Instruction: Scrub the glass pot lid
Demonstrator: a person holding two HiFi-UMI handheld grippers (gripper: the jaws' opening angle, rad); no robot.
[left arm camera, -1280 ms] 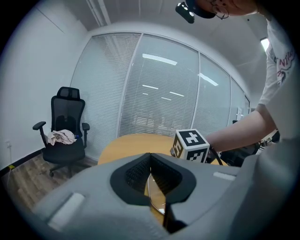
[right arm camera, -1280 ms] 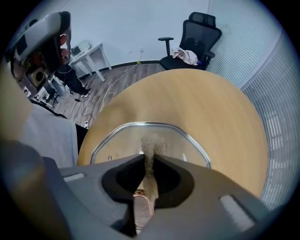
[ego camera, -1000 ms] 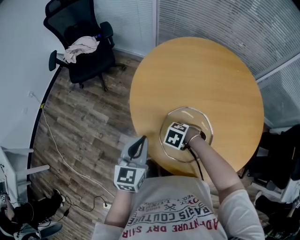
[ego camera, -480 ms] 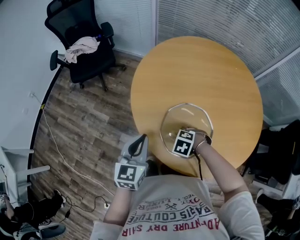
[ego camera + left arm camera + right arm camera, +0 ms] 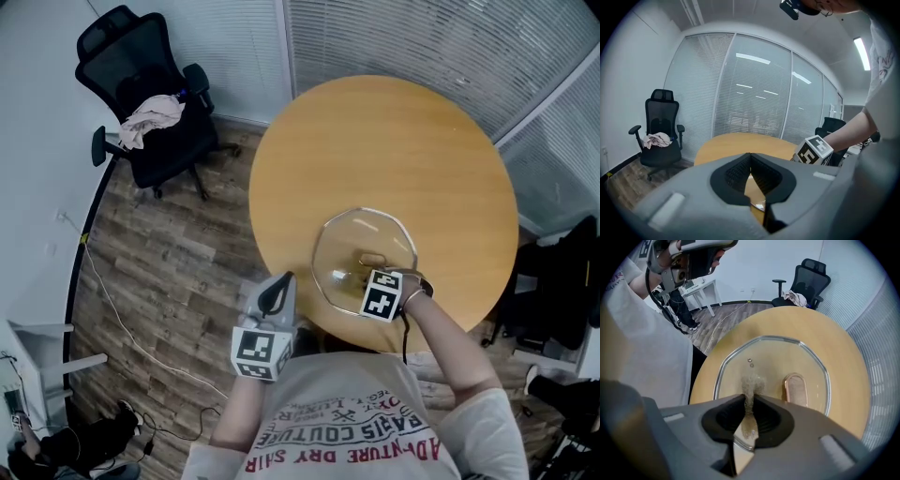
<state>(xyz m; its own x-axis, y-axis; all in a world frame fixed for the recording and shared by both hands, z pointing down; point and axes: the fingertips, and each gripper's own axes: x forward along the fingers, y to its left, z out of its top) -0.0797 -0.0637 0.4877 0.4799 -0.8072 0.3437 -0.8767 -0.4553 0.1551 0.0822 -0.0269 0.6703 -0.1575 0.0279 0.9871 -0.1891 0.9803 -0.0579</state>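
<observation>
The right gripper [image 5: 750,401] has its jaws clamped on a tuft of grey-tan scouring pad [image 5: 751,380]. The pad sticks out past the tips and appears to rest on the glass pot lid [image 5: 768,355], on the near half of the pane, just left of the lid's copper-coloured handle [image 5: 795,389]. A small vent hole [image 5: 750,362] sits just beyond the pad.

The lid lies flat, handle up, with its metal rim down on the round wooden table [image 5: 375,131], close to the table edge nearest the person. The left gripper [image 5: 751,161] has its jaws together with nothing between them. It hangs off the table to the near left of the lid, apart from it, so nothing steadies the lid.

The lid is likely stiff, smooth, fairly weighty and breakable. On bare wood it may skate or spin under scrubbing strokes. The handle looks like the safest place to grasp or pin it, and the metal rim would be the second choice. The bare glass would probably slip between the jaws. The pad is soft and may drag out of the jaws if pressed hard.
</observation>
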